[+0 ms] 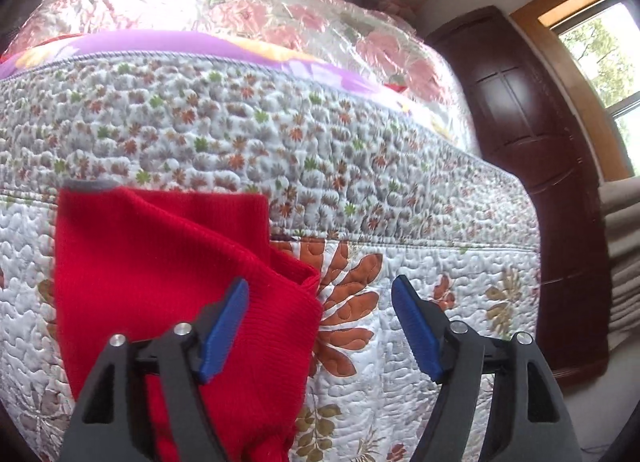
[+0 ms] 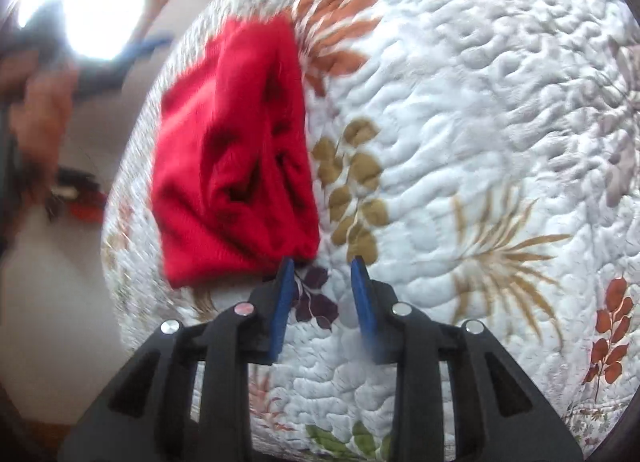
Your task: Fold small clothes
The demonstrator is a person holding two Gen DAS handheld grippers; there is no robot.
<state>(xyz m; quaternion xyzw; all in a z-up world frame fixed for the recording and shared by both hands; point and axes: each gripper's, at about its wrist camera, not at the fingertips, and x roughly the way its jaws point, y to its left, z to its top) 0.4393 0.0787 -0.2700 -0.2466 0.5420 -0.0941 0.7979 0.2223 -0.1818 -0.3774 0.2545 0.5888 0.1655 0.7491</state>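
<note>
The left hand-held gripper (image 1: 320, 296) hovers open over a red knit garment (image 1: 160, 262) on the quilt (image 1: 420, 221).

Garment on a quilt-covered bed, 2 grippers at its edges

The knit garment (image 1: 160, 262) lies on the quilt (image 1: 400, 221), bunched in folds. The left gripper (image 1: 320, 326) hangs over its right edge, 1 finger above the cloth; the right gripper (image 2: 323, 298) sits just beside its near corner. Behind the quilt lies a plastic-wrapped bundle (image 1: 240, 13); a wooden cabinet (image 1: 520, 121) stands right of the bed.

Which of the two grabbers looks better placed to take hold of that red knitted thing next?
Probably the left gripper: its open jaws already straddle the edge of the red garment. The right gripper, also open, sits just past the garment's corner over bare quilt.
</note>
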